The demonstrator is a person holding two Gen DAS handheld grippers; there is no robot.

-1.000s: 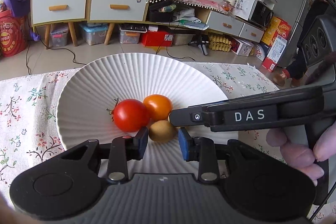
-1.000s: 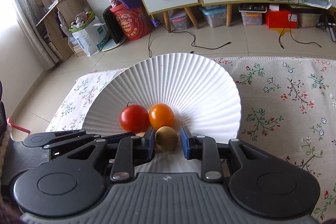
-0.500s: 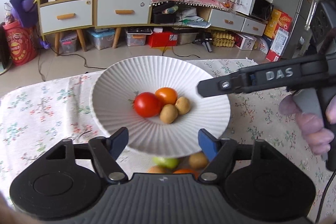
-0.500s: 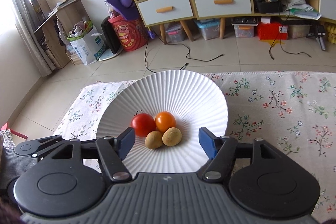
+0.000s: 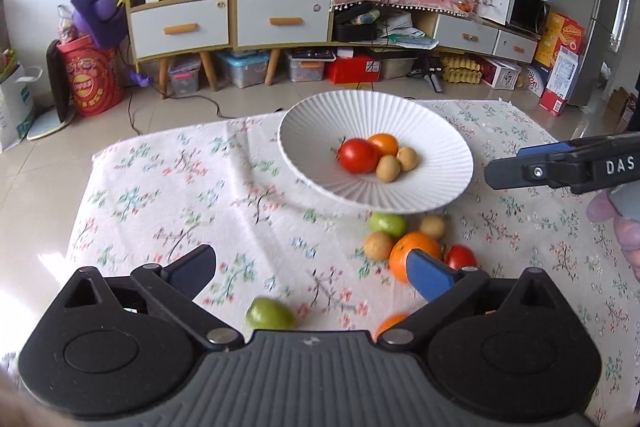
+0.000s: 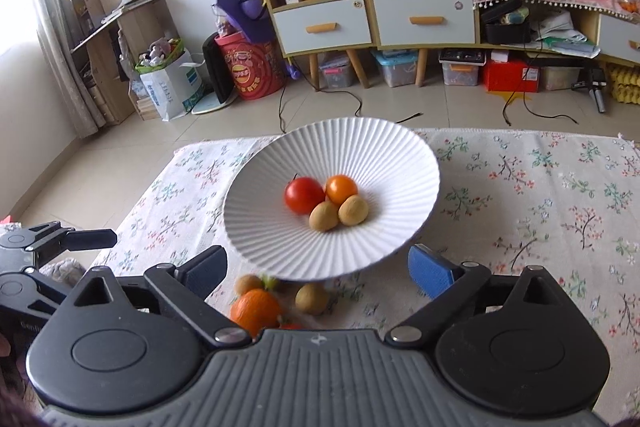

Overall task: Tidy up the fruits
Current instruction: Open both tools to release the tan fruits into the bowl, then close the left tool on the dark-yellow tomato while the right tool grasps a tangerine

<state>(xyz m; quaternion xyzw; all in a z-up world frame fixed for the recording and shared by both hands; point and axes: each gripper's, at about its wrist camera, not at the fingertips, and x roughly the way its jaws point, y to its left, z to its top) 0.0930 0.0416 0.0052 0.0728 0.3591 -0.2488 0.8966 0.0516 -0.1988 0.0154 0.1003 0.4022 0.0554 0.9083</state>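
Note:
A white ribbed plate on the floral tablecloth holds a red tomato, an orange tomato and two brown kiwis. In front of it lie loose fruits: a green one, an orange, brown ones, a small red tomato and a green fruit near my left gripper. My left gripper is open and empty above the cloth. My right gripper is open and empty, just short of the plate.
The flowered tablecloth covers the table; its far edge drops to a tiled floor. Cabinets, boxes and cables stand beyond. The right gripper's arm shows at the right of the left wrist view, the left gripper's at the left of the right wrist view.
Both grippers let go of a kiwi in the plate, opened wide and drew back and up. The loose fruits in front of the plate have come into view.

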